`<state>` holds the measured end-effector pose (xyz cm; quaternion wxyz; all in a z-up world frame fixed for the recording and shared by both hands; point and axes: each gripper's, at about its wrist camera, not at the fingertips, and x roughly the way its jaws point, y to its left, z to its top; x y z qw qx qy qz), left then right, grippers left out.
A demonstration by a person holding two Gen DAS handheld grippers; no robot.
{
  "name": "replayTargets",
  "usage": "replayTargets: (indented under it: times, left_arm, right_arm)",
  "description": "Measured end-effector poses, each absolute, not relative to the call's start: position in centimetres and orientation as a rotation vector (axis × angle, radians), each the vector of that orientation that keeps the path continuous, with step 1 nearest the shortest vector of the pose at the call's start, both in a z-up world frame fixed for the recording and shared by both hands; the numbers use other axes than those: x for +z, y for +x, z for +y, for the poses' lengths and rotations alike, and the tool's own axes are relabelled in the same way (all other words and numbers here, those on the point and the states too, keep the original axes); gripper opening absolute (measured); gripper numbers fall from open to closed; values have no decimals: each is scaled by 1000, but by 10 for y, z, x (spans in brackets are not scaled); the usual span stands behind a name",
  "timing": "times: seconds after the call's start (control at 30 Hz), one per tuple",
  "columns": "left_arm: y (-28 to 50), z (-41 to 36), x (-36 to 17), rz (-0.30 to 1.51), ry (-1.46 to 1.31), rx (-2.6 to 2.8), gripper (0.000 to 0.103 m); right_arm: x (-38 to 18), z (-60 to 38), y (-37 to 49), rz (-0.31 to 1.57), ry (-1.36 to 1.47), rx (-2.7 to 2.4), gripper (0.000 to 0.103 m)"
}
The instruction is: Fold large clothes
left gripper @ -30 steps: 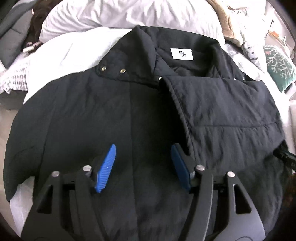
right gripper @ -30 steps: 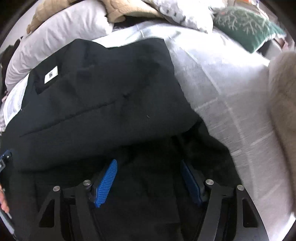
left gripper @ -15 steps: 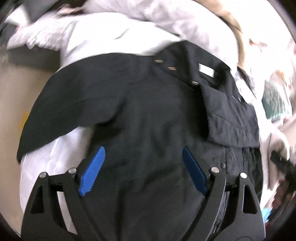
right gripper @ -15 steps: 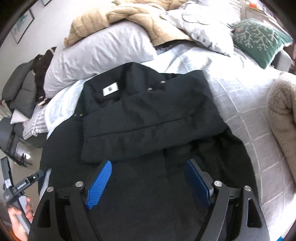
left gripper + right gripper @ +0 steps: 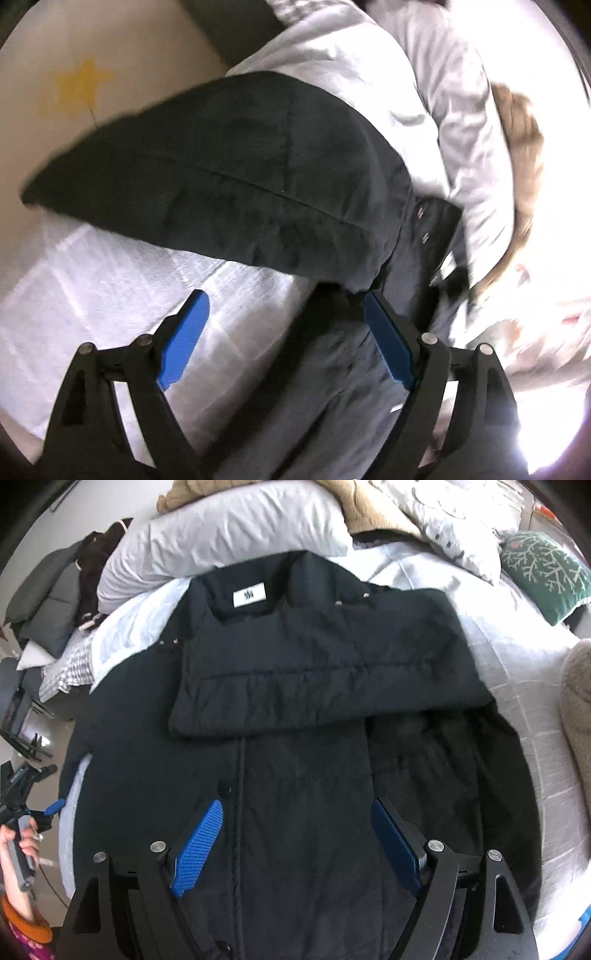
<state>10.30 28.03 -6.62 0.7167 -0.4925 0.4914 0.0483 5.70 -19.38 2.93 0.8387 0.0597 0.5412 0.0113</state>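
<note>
A large black jacket (image 5: 295,738) lies face up on the bed, its white neck label (image 5: 250,593) at the far end. One sleeve (image 5: 325,672) is folded across the chest. The other sleeve (image 5: 221,177) stretches out sideways over the bed's edge. My left gripper (image 5: 284,299) hovers open, spanning the jacket's side where that sleeve begins, with nothing pinched. My right gripper (image 5: 295,805) hangs open above the jacket's front placket, clear of the cloth. In the right wrist view the left gripper (image 5: 44,797) shows at the left edge, held by a hand (image 5: 22,838).
The jacket rests on a pale bedsheet (image 5: 92,277). Past the bed's edge is floor with a yellow star mark (image 5: 79,86). A grey pillow (image 5: 221,528), a beige blanket (image 5: 369,506) and a green cushion (image 5: 543,572) lie beyond the collar. A fleecy beige thing (image 5: 576,709) sits at the right.
My left gripper swung from the jacket's chest to the outstretched sleeve at the bed's edge, rolling as it went. My right gripper drew back and up. Both jaws spread wider.
</note>
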Motion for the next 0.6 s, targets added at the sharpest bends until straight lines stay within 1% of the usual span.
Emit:
replayTargets:
  times: [0.07,0.27,0.3,0.33,0.37,0.43,0.53,0.6]
  left_arm:
    - [104,285,-80,1050,-1215,118,85]
    - [113,297,-105,949,-1390,177,84]
    - [114,299,-105,924,-1414,190,81]
    - [115,301,-103,893,-1420,214,71]
    - [115,305,-103,880,-1413,239,65]
    - [113,316,-105,851,-1405,306,39]
    - [104,336,-111,764,-1465,389,27]
    - [104,345,-109,725,-1473,425,22]
  right_arm:
    - [23,-190,60,1155,108,14,84]
    - [12,-181,68,1172,62,1,84]
    - [10,-180,69,1177,56,3,84]
    - [8,-179,71,1182,47,4,84]
    - [6,-178,72,1185,37,4,84]
    - [4,-176,74,1186,15,2,84]
    - [2,-175,77,1192,4,8,84]
    - [2,-177,78,1193,3,9,84]
